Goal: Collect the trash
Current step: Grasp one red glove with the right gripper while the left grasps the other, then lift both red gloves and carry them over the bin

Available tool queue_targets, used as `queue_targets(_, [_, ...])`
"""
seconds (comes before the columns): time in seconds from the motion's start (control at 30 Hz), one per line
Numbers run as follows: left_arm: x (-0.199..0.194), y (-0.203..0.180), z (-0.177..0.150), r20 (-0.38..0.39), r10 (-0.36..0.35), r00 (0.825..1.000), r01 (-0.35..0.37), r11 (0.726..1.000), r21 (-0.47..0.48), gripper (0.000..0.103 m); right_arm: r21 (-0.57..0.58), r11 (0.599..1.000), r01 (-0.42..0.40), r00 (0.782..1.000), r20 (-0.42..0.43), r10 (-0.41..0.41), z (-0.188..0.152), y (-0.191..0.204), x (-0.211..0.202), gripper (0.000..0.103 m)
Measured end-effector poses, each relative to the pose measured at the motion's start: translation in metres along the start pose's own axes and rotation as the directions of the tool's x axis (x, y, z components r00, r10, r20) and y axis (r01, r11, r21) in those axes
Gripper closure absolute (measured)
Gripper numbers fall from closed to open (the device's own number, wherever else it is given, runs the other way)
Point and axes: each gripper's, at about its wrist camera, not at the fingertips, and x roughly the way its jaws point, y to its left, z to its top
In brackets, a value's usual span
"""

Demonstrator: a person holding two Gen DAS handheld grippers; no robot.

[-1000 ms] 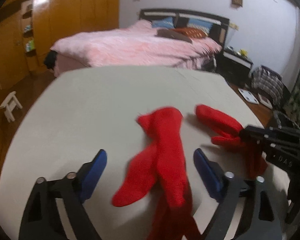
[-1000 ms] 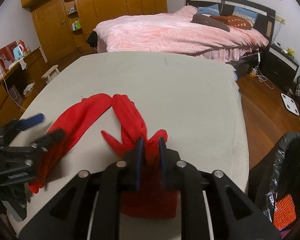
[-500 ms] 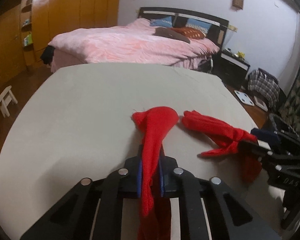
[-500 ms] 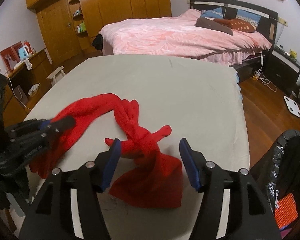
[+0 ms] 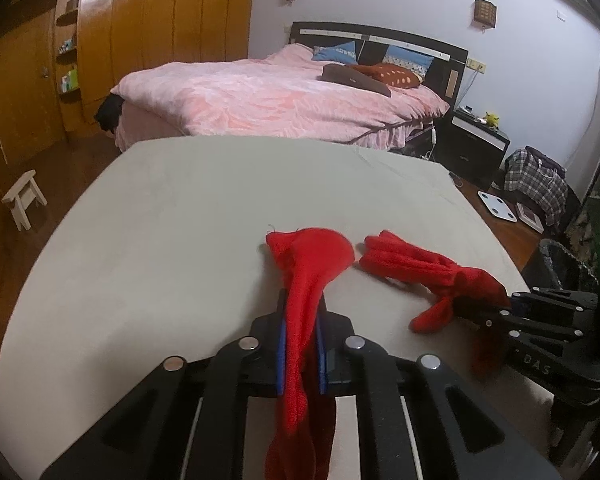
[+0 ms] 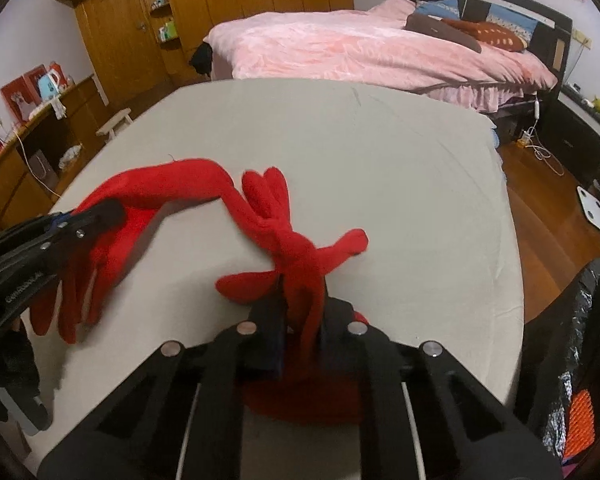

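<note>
Pinching fully shut with the left gripper [image 5: 300, 320] on the left glove [image 5: 312, 252], having closed from wide open a second back. Clamping just as tight with the right gripper [image 6: 302, 300] on the right glove [image 6: 284, 240], having just been closing after gaping around it half a second ago, cloth now bunched between the pads. Holding both gloves at once, then, so probably nearing the lift; not yet carrying anything toward the bin [image 6: 580, 320] standing off the table's right side. Still resting mostly on the grey table [image 5: 180, 220], towards its near edge, side by side, far ends almost touching, near ends trailing back through the jaws and hanging below. Looking bright red, soft and fleecy; drooping limp, squeezing into narrow ropes at each pinch, with stubby parts sticking out sideways from the right one. Likely sagging and swinging once raised, so needing a high carry to clear the bin's rim.
</note>
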Motion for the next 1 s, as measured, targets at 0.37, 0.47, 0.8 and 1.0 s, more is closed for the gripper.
queue_targets(0.37, [-0.032, -0.011, 0.015, 0.068, 0.015, 0.998, -0.014, 1.0, -0.006, 0.093, 0.03, 0.998, -0.046, 0.993, 0.11, 0.043, 0.015, 0.0, -0.05, 0.093])
queue_targets(0.47, [-0.038, -0.015, 0.02, 0.083, 0.007, 0.997, -0.007, 1.0, -0.003, 0.093, 0.025, 0.999, -0.048, 0.99, 0.132, 0.045, 0.019, 0.001, -0.062, 0.093])
queue_targets(0.8, [-0.066, -0.03, 0.031, 0.121, -0.003, 0.993, 0.003, 1.0, 0.005, 0.093, 0.011, 0.999, -0.054, 0.981, 0.188, 0.051, 0.026, 0.007, -0.099, 0.093])
queue_targets(1.0, [-0.083, -0.041, 0.037, 0.142, -0.011, 0.99, 0.01, 1.0, 0.013, 0.093, 0.008, 0.999, -0.053, 0.973, 0.226, 0.05, 0.025, 0.008, -0.125, 0.093])
